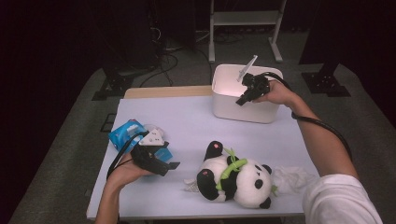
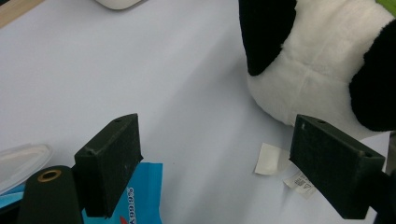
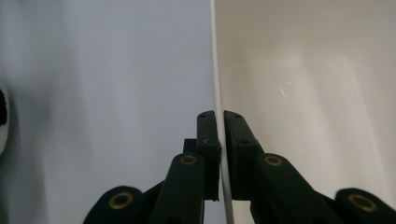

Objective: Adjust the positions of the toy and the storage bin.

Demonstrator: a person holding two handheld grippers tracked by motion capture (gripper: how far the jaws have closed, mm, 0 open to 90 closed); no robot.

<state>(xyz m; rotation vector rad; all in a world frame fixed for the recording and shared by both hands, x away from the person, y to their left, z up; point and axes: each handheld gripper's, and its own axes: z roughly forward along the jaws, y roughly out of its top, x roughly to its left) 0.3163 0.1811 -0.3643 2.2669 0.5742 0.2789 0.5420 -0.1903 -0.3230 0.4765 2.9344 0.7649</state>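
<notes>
The right tongs (image 1: 242, 99) are clamped on the near wall of the white bin (image 1: 223, 109), which stands at the far side of the surface (image 1: 187, 121). In the right gripper view the thin rim (image 3: 218, 93) is seen pinched between the two pads, one inside the bin and one outside. The left tongs (image 1: 170, 164) are held wide open and empty, just above the surface, between a blue pack (image 1: 122, 134) and the panda (image 1: 236, 177).

The bin is judged to be light, stiff plastic with smooth, somewhat slippery walls. Nothing is seen inside it in the part shown, so little weight is expected. A thin wall held at one point is likely to flex and to let the bin swing or tilt about the pads if lifted, so a deep bite over the rim is advised, and sliding may be safer than lifting. The panda is judged soft and light, easily squeezed anywhere; a limb or the body is better taken than its sewn tag (image 2: 299, 179), which could be strained.
</notes>
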